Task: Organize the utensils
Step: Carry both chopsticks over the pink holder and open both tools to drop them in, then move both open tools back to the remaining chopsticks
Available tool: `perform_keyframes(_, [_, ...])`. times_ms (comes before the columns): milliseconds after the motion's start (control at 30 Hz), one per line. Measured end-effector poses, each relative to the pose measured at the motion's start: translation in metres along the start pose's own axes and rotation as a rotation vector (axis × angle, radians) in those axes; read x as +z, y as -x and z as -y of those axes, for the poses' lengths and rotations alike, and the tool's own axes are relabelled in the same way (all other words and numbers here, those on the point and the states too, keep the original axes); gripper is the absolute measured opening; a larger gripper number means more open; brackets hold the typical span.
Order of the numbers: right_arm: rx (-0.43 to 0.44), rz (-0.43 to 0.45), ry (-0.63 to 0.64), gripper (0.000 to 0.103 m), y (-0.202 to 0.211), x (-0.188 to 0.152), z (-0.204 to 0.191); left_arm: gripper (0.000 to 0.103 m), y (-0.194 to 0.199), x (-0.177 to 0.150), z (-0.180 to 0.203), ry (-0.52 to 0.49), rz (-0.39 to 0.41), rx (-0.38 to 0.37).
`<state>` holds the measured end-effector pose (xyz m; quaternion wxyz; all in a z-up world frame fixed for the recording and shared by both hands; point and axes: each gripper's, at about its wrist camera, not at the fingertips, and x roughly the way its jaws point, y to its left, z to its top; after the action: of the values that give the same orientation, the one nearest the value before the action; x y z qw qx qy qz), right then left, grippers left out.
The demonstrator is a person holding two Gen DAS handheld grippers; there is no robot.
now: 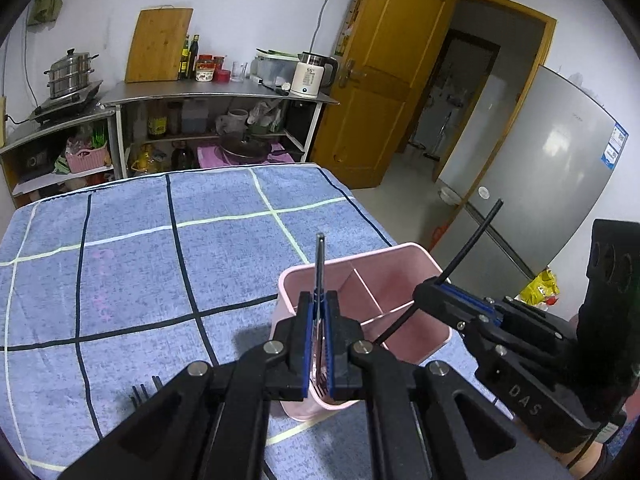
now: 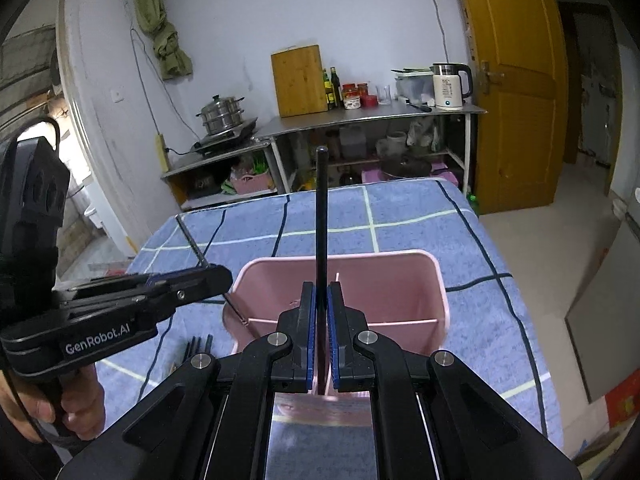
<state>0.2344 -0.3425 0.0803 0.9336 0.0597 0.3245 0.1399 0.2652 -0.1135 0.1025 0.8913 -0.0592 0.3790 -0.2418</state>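
A pink divided utensil holder [image 1: 404, 256] stands on the blue checked cloth; it also shows in the right wrist view [image 2: 400, 280]. My left gripper [image 1: 319, 300] is shut on a thin dark-handled utensil [image 1: 320, 260], upright over the holder's near left compartment. My right gripper [image 2: 321, 296] is shut on a black stick-like utensil [image 2: 321, 208], held over the holder's near side. In the left wrist view the right gripper [image 1: 436, 286] holds that black utensil [image 1: 476, 236] tilted into the holder. A dark fork [image 2: 198, 346] lies on the cloth left of the holder.
The blue checked cloth [image 1: 140, 240] covers the table. Behind it stand steel shelves [image 1: 216, 92] with a cutting board, bottles, a kettle [image 1: 310, 74] and a steamer pot [image 1: 70, 74]. A fridge [image 1: 540, 160] and a wooden door [image 1: 380, 80] are to the right.
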Motion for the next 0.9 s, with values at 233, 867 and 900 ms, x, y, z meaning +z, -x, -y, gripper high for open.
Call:
perform_keyframes(233, [-0.015,0.015,0.003,0.01,0.007,0.0,0.0,0.023,0.01,0.002,-0.002,0.009,0.045,-0.011])
perform_keyframes(867, [0.02,0.124,0.022,0.021,0.079,-0.037,-0.037,0.042,0.121,-0.057,-0.023,0.053,0.247,0.123])
perform_keyframes(900, [0.023,0.13,0.028,0.021,0.082,-0.04,-0.04,0.042,0.127,-0.064,-0.022,0.049,0.259,0.145])
